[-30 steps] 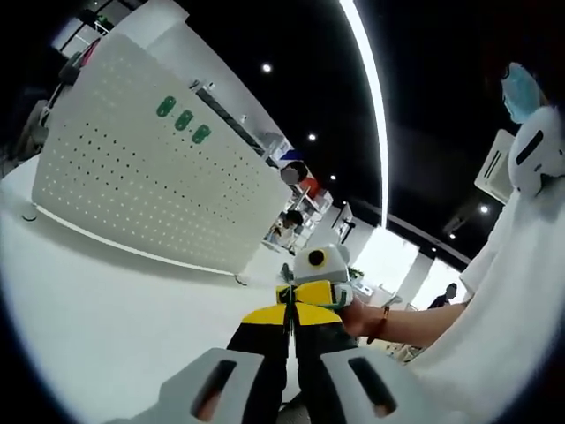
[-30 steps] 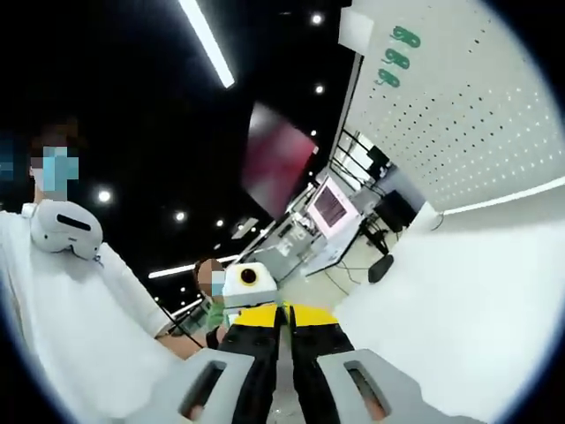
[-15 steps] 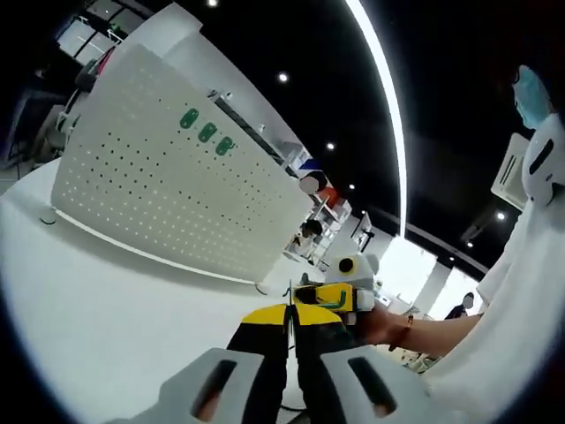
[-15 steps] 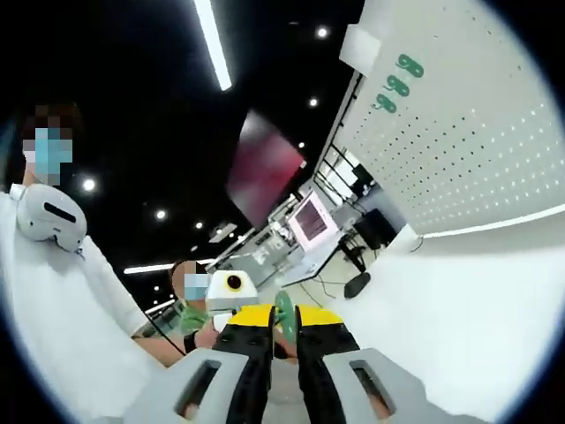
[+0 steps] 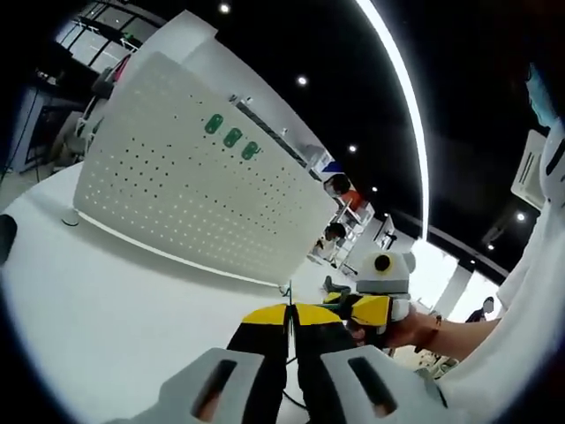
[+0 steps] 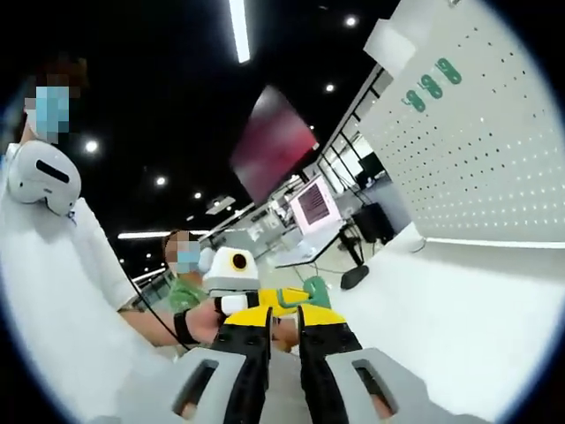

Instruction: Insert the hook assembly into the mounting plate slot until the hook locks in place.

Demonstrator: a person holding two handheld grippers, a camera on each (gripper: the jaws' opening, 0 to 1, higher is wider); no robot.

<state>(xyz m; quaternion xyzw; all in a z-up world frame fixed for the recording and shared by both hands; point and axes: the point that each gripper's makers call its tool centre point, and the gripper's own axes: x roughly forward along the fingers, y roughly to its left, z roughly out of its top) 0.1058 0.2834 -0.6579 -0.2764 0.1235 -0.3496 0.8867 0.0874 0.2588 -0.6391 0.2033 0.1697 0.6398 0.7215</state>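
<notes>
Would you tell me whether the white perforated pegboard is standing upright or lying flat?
Upright: the white perforated pegboard stands on small feet on the white table.

Left gripper view. The left gripper's [image 5: 290, 320] black-and-yellow jaws rise from the bottom, closed together. Beyond them a white perforated pegboard panel [image 5: 194, 203] stands upright on a white tabletop [image 5: 106, 309], bearing three green hooks [image 5: 231, 138]. At right, the right gripper [image 5: 375, 307], yellow-tipped, is held in a person's hand [image 5: 402, 329].
</notes>
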